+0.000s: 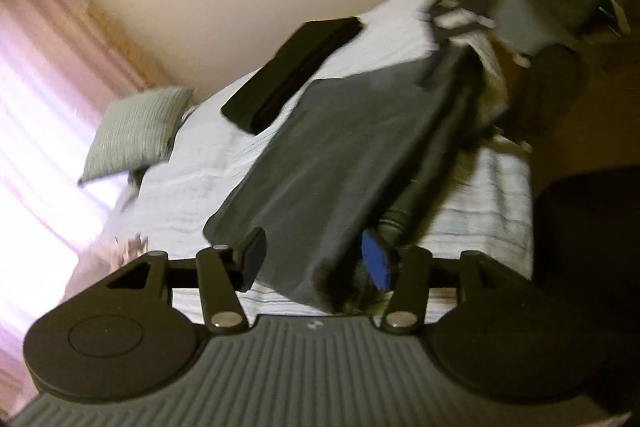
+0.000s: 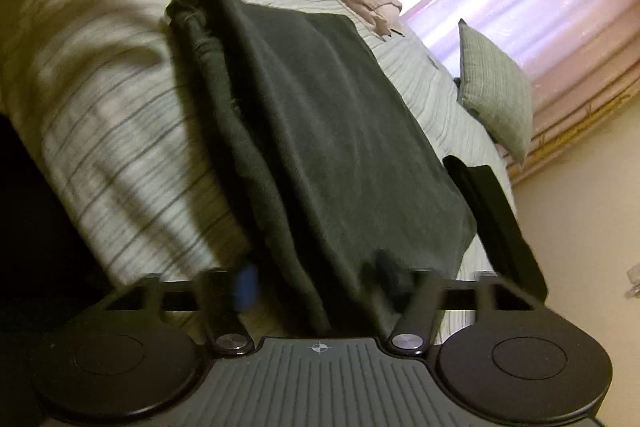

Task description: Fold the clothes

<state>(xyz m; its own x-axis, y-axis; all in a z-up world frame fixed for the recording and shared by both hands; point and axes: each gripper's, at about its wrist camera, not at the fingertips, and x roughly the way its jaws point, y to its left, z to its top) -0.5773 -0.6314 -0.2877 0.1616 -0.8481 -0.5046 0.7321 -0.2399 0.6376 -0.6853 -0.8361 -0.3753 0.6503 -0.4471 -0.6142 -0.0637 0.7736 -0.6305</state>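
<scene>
On the striped bed (image 1: 208,163) the dark garment (image 1: 332,147) lies mid-fold, a black folded piece (image 1: 292,71) beyond. The left gripper (image 1: 316,263) and right gripper (image 2: 320,287) straddle its ends, fingers half open, no clear pinch. Next, probably: flatten and fold across.

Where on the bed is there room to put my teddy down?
Bare striped bedspread lies between the grey garment and the green cushion, and more between that garment and the bed's near edge in the right wrist view. It is crowded where the black folded item sits beside the garment, and around the blurred pile of clothes at the far corner.
</scene>
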